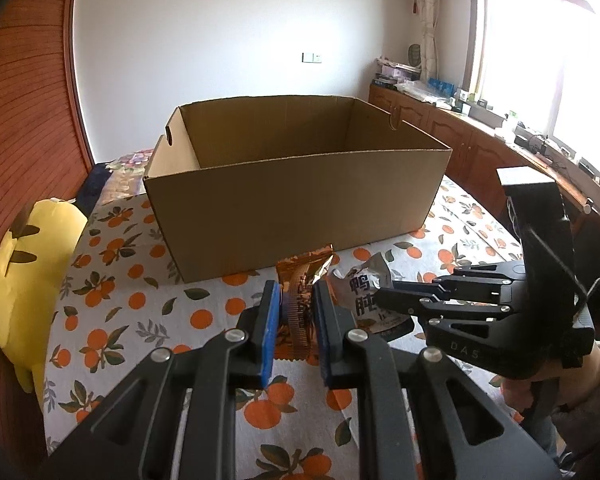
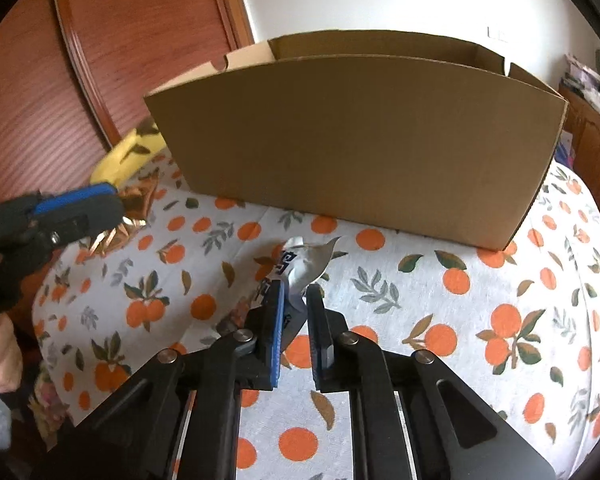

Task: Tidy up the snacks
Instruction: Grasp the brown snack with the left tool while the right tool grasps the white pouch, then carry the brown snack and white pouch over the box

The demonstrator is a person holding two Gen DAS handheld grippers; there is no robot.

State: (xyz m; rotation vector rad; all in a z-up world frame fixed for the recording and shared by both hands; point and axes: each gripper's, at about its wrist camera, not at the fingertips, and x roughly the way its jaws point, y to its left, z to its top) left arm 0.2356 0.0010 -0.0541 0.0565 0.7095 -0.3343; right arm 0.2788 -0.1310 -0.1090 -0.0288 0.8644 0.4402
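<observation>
An open cardboard box (image 1: 296,196) stands on the orange-patterned cloth (image 1: 112,300). My left gripper (image 1: 296,292) is shut on a copper-coloured foil snack packet (image 1: 300,280), held in front of the box's near wall. Just to its right, my right gripper (image 1: 384,300) is shut on a silver snack packet (image 1: 364,280) with dark printed characters. In the right wrist view the silver packet (image 2: 304,260) sits pinched between the pads of the right gripper (image 2: 296,292). The left gripper (image 2: 116,204) shows at the left edge with the copper packet (image 2: 132,216).
A yellow plush toy (image 1: 28,280) lies at the cloth's left edge, beside a red-brown wooden panel (image 1: 24,120). Wooden cabinets (image 1: 452,136) with clutter run under the window at the right. A person's hand (image 2: 0,356) shows at the lower left.
</observation>
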